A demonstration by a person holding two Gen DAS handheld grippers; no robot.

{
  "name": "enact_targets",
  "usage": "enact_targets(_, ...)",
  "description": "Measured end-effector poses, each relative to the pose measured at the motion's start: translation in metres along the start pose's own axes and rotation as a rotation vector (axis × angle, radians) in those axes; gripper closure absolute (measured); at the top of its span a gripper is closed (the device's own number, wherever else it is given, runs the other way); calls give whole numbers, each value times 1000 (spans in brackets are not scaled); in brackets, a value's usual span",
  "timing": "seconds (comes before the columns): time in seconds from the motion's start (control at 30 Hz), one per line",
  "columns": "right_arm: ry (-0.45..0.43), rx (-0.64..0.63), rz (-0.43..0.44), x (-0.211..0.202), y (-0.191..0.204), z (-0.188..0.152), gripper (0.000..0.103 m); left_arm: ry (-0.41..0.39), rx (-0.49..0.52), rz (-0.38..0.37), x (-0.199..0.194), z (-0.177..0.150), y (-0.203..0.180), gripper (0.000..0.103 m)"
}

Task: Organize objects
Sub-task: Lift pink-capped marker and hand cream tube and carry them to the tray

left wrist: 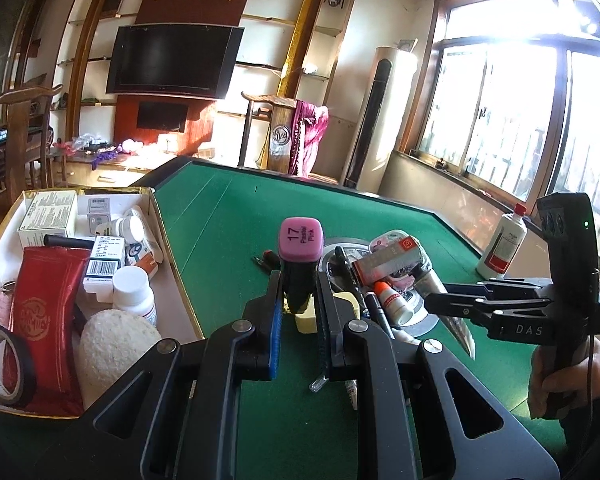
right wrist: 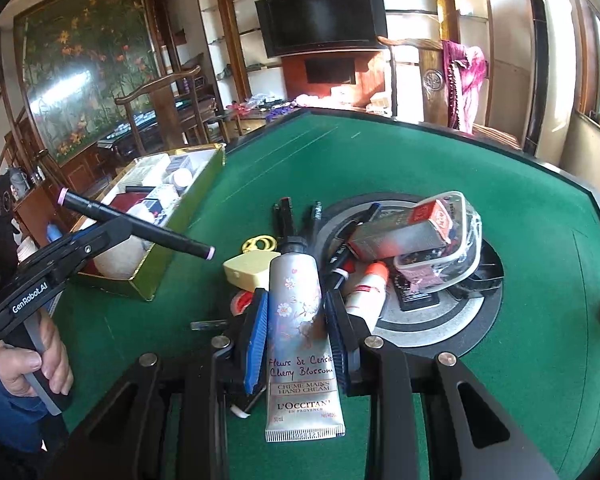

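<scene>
The left gripper [left wrist: 298,280] was clenched on a black marker pen with a pink cap marked "17 Pastel Pink" [left wrist: 299,254], its blue-lined pads pressing the barrel from both sides. In the right wrist view the same marker [right wrist: 140,222] stuck out slantwise, lifted clear of the cloth, with a pink tip at each end. The right gripper [right wrist: 298,320] gripped a pale silver hand-cream tube printed with cherry blossoms [right wrist: 300,320], black cap pointing away and the crimped end toward the holder.

Just beyond the left jaws a pale yellow plastic case [left wrist: 308,314] lay on the green felt table [left wrist: 236,208]. To the right of it, on a round silver and black disc set into the table [right wrist: 440,320], a heap was piled: a clear plastic tub [right wrist: 448,240], a grey carton with a red end [right wrist: 404,236], a white bottle with an orange cap [right wrist: 368,292] and several dark pens [right wrist: 284,216].

At the left sat an open gold-edged cardboard box [left wrist: 172,248], already holding a red pouch [left wrist: 44,316], a roll of dark tape [left wrist: 4,364], a white fluffy pad [left wrist: 116,348], white bottles [left wrist: 134,292] and small medicine cartons [left wrist: 48,216]. Far to the right a white bottle with a red cap [left wrist: 504,242] stood alone near the table's edge. A hand [right wrist: 44,364] in a blue sleeve grasped the left gripper's handle.
</scene>
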State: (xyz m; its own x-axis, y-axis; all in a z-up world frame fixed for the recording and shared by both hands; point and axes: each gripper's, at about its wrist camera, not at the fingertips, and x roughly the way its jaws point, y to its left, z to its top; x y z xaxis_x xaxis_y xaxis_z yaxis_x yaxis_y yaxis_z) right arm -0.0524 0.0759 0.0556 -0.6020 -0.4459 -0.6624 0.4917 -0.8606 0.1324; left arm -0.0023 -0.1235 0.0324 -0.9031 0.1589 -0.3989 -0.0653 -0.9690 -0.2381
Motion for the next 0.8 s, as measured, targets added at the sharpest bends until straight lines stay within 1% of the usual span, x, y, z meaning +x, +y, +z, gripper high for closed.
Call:
enact_targets(0.07,-6,-12,12,-2,5,-1,75,-16,5,17,-8,-1,-3,89)
enact_targets(0.23,-17,-47,41,-7,22,-1,75,-23,31,18,-29,-4,-13,89)
enact_targets(0.47,-21,-52,63,-7,34,-2,75,-37,54,19,-52,-4,-21,89)
enact_targets(0.63,-38,-39,91,-9,43,-2,75,-65,23,29,-72,1,-8,89)
enact_targets(0.8,-49,-30,133,-11,58,0,75,-97,-22,56,-100,6,18,89)
